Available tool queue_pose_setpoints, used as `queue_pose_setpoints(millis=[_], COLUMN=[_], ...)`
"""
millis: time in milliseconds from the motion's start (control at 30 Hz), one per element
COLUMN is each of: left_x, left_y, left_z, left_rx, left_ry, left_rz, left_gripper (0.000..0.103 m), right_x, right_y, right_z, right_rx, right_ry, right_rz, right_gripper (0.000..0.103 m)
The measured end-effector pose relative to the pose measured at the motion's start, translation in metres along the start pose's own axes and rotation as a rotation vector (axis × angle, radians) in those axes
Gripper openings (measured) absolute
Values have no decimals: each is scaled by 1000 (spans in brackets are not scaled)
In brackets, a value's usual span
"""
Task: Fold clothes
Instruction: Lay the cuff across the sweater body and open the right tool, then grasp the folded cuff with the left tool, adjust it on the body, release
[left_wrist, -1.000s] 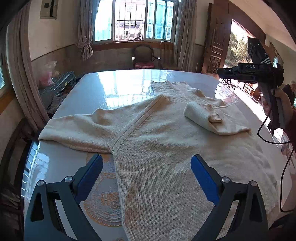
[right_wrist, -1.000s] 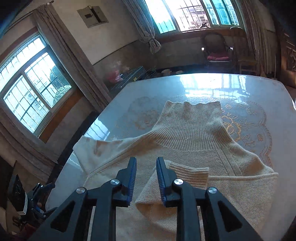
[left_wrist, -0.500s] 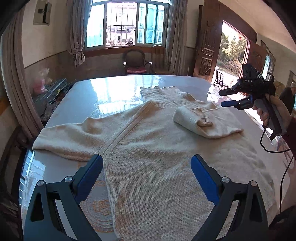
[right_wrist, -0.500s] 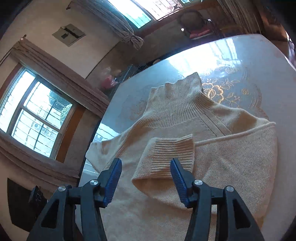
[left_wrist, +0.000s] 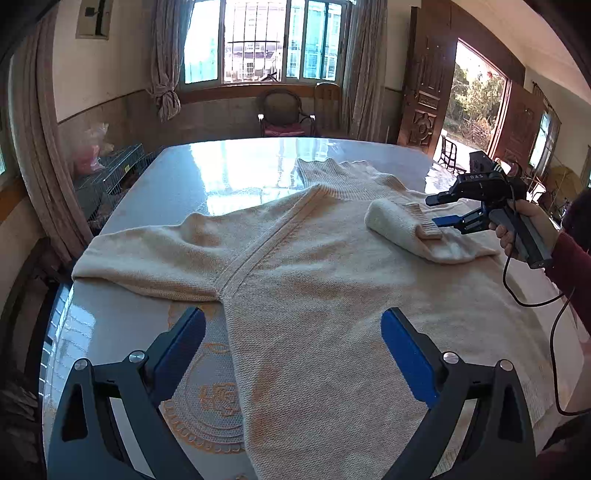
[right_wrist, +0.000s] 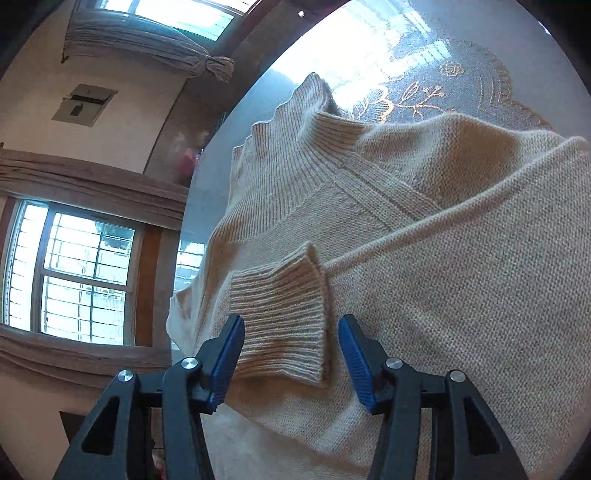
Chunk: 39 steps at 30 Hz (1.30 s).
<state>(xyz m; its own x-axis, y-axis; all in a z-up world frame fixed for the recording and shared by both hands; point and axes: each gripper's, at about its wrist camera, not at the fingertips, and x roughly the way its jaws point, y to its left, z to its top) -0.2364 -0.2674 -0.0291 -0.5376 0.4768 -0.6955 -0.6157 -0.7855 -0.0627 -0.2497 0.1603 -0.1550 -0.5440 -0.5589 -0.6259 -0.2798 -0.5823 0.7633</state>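
A cream knitted sweater (left_wrist: 314, 295) lies spread flat on the glossy table (left_wrist: 221, 173), its left sleeve stretched out to the left. The right sleeve is folded back over the chest, with its ribbed cuff (left_wrist: 424, 225) on top. My left gripper (left_wrist: 293, 343) hovers open over the sweater's lower body, nothing between its fingers. My right gripper (left_wrist: 437, 210) is low at the cuff, rolled onto its side. In the right wrist view the cuff (right_wrist: 284, 325) sits between the blue pads of the right gripper (right_wrist: 291, 354); its jaws are closing but stand clear of the knit.
A person's hand (left_wrist: 517, 221) holds the right gripper, and a black cable (left_wrist: 554, 332) hangs from it past the table's right edge. A lace doily (left_wrist: 207, 406) shows under the sweater's left side. A chair (left_wrist: 286, 118) and a wire cage (left_wrist: 114, 173) stand beyond the table.
The right gripper came down from above the table to the folded cuff, rolled onto its side, and its jaws went from nearly shut to apart. The left gripper stayed open in place.
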Motion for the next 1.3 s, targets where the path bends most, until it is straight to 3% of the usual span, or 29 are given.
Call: queue_pose_setpoints(millis=[100,133,167,300,567,633,667,767,800,933,1067,1133,1200,1300], left_x=[4,5,5,5,6,5,4,2,1,4,31,52,77,112], left_y=[9,11,13,18,22,22,22,22,23,33,45,51,51,54], left_z=[-3,-4,-5,-9,-8,-6,-5,-2,0,15,41,55,70,86], left_rx=[-26,-34,-39,-50,-61,-62,-60,-51,-48,-71,-83,-81,-76,-114], left_ry=[9,11,14,10,-5,-11,-14,-18,-20,-22,49,88,144,253], left_rz=[18,22,22,25,16,9,6,5,4,11,43,-1,-60,-151], left_gripper=[98,98,98,98,98,98,98,98,98,98,99,99,101,103], right_x=[17,22,27,40,51,72,84,119,120,101,57,33,15,-7], right_y=[5,9,14,38,117,143,154,172,177,186,159,139,118,91], right_z=[2,2,1,-2,-22,-26,-30,-47,-49,-43,-32,-29,-27,-28], right_rx=[-26,-45,-65,-121,-191,-196,-202,-219,-248,-404,-467,-477,-466,-410], right_ry=[36,42,43,52,6,28,49,177,174,121,116,125,139,130], right_rz=[-20,-48,-84,-118,26,87,112,168,129,-174,-384,-483,-556,-562], right_gripper=[44,18,6,6,6,14,31,31,31,31,31,31,31,31])
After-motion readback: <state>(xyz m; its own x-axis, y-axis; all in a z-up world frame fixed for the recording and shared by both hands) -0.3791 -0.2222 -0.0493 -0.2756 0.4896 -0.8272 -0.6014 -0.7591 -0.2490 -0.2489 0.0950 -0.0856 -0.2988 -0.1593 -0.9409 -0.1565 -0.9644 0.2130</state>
